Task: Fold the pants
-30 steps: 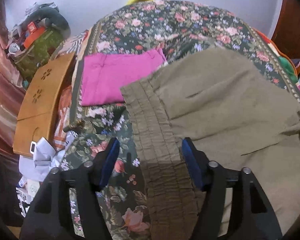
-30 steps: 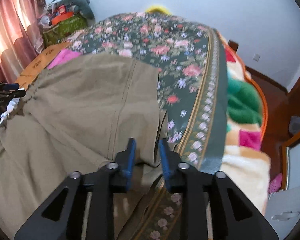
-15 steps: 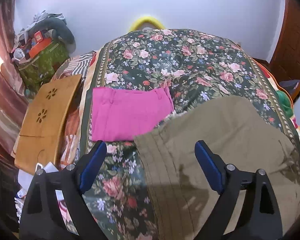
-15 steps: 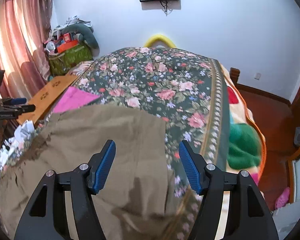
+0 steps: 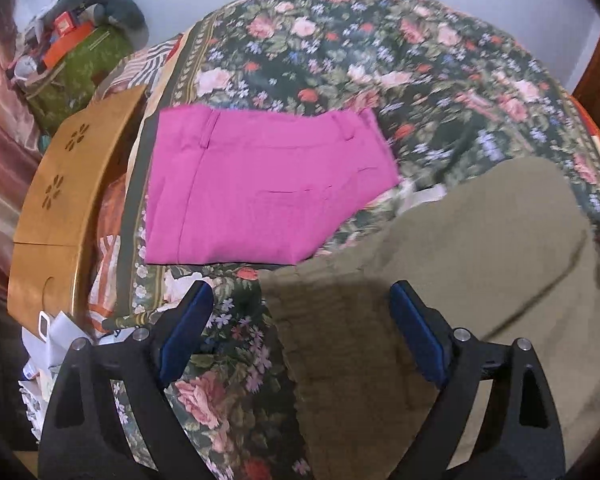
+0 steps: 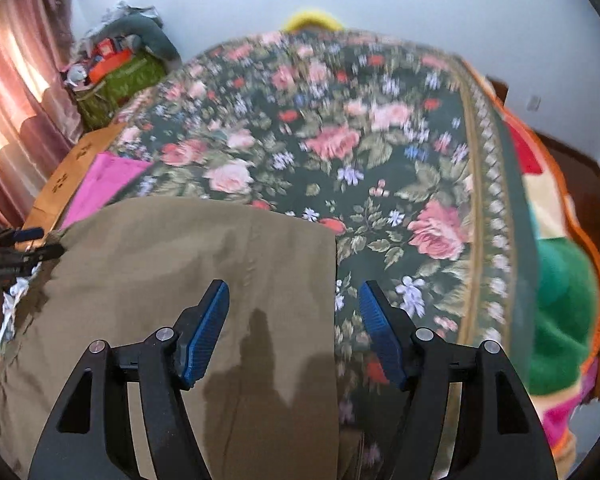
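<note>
Bed with floral quilt [image 5: 420, 60] fills both views; olive pants [image 5: 480, 260] lie flat across its near part, already doubled over into a wide slab, long axis running side to side between the two hands. Elastic waistband end sits under the left tongs [image 5: 300, 320], the straight folded edge of the other end runs down the picture between the pads of the right tongs [image 6: 294, 320]. Folded pink pants [image 5: 260, 184] lie farther up the bed on the left, just touching or barely clear of the olive corner, can't tell which. Wooden board [image 5: 72, 184] off the left edge of the bed, clutter bag in the far corner. Left tongs gape wide, nothing between the pads, cloth below them; right tongs also parted, pads clear of the fabric. Both sets have just been opening. Versus a second ago: the right pads were nearly together over a bunched fabric edge, left pads straddled the waistband close in; now both hang above and free of the cloth, and the pants lie smoother and flatter. Judgement: one fold laid down and let go; next fold likely end to end, each hand equally near its own end.
</note>
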Available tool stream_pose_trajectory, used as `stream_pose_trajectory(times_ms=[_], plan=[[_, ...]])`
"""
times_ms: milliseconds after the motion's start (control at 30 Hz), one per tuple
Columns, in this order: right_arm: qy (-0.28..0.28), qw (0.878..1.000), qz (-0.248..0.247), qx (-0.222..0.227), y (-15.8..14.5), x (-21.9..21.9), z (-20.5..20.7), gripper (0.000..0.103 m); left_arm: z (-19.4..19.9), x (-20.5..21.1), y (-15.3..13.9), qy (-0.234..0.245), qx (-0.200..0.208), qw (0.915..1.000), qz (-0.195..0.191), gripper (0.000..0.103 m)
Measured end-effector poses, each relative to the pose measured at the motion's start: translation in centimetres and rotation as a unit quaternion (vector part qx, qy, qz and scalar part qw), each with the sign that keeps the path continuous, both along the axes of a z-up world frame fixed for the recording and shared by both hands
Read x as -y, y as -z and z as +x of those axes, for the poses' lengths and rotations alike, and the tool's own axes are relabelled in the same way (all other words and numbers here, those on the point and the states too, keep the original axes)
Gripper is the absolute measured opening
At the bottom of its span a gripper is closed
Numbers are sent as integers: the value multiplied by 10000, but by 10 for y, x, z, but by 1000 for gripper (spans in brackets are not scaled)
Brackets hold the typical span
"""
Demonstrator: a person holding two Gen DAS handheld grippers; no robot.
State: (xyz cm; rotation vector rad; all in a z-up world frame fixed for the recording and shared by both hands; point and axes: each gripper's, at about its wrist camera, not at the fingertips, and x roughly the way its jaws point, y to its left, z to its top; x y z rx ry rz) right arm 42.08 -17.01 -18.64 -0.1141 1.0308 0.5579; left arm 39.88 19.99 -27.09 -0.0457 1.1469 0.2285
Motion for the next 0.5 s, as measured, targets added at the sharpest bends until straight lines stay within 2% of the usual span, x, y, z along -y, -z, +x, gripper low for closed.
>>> stream_pose_trajectory(times_ms=[133, 267, 500], plan=[[3, 9993, 78, -362, 18, -8, 28, 64, 4, -3, 12, 32, -78, 9999, -118, 92], [-16, 9962, 78, -864, 39, -14, 49, 64, 7, -1, 15, 8, 92, 10000, 8, 92], [-128, 9948, 427, -911, 41, -19, 63, 64, 12, 8, 21, 271, 118, 9995, -104, 71]])
